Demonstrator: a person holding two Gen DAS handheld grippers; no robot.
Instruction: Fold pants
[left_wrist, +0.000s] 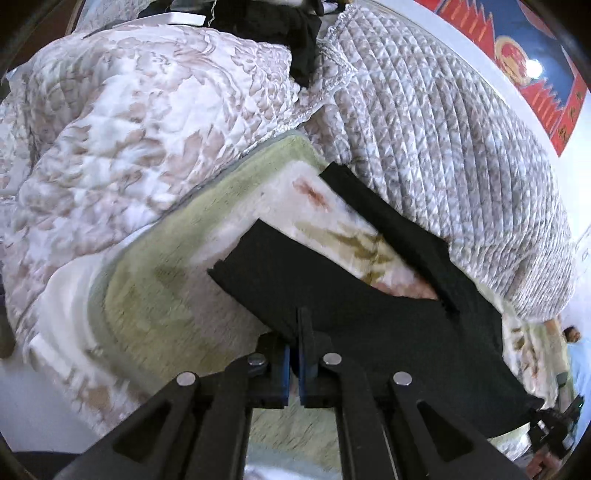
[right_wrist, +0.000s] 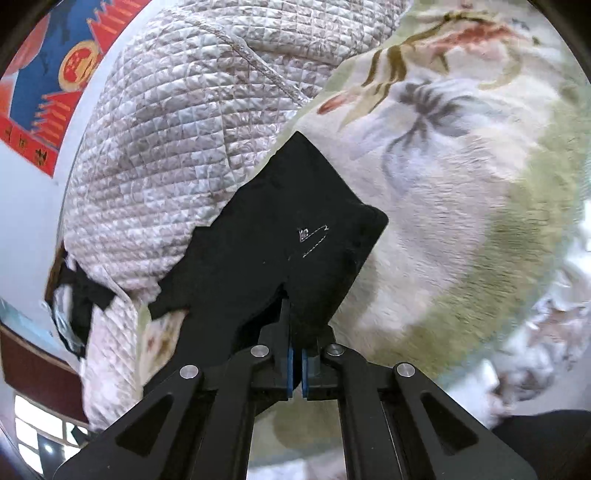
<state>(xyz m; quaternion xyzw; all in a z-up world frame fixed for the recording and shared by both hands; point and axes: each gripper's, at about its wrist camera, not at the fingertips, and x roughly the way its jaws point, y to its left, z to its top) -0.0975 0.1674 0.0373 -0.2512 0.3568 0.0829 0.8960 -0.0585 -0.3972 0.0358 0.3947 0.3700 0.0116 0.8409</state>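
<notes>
Crowding the black pants (left_wrist: 369, 306), each hand-held gripper clamping them, quilts (left_wrist: 443, 147) flank.

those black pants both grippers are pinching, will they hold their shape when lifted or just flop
Probably flop: the black pants sag and crease between the left gripper and right gripper. They look thin, likely light. The plush floral blanket beneath may drag at trailing legs.
</notes>
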